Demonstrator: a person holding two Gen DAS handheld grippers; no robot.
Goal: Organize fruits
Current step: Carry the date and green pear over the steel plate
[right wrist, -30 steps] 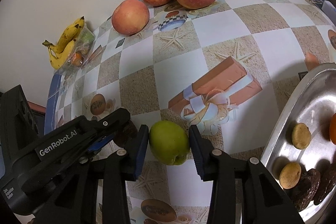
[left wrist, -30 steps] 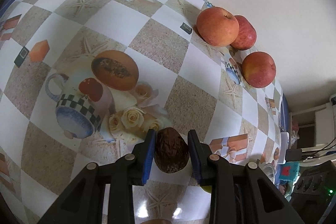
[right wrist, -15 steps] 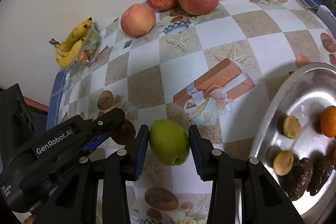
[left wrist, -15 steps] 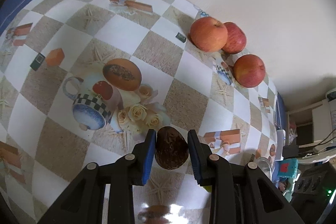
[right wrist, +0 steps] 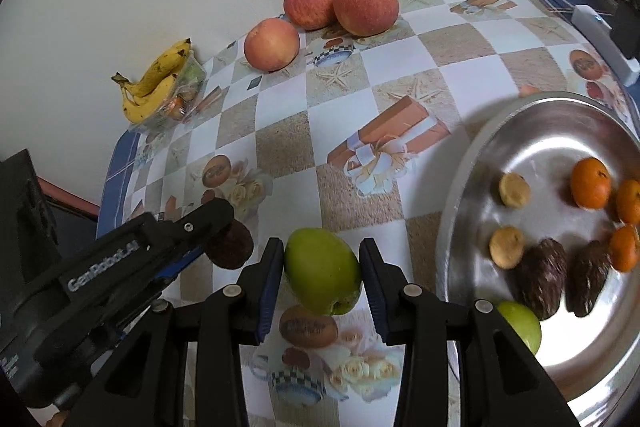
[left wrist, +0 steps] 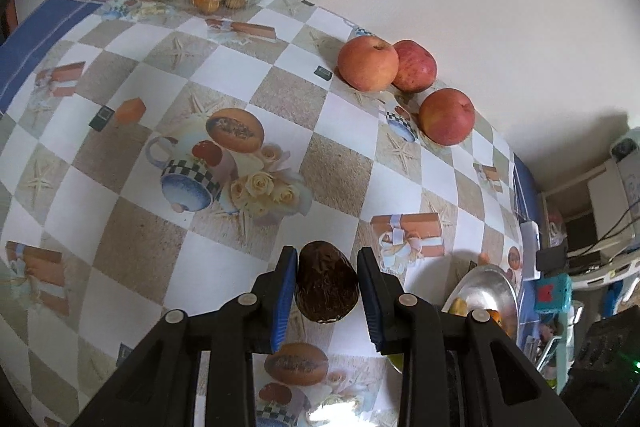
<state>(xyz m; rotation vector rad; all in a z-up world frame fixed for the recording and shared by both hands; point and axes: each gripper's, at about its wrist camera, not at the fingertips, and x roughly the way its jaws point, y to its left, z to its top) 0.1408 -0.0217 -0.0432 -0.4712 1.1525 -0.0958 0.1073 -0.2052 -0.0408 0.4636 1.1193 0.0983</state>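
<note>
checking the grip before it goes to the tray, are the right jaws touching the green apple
Touching. In the right wrist view both blue pads of the right gripper press the sides of the green apple, which hangs clear above the tablecloth.

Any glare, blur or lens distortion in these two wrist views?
Left wrist: sharp; strong fisheye bends the checked tablecloth; glare patch at the bottom edge. Right wrist: sharp; bright reflections on the metal tray; dark corner vignetting in both.
</note>
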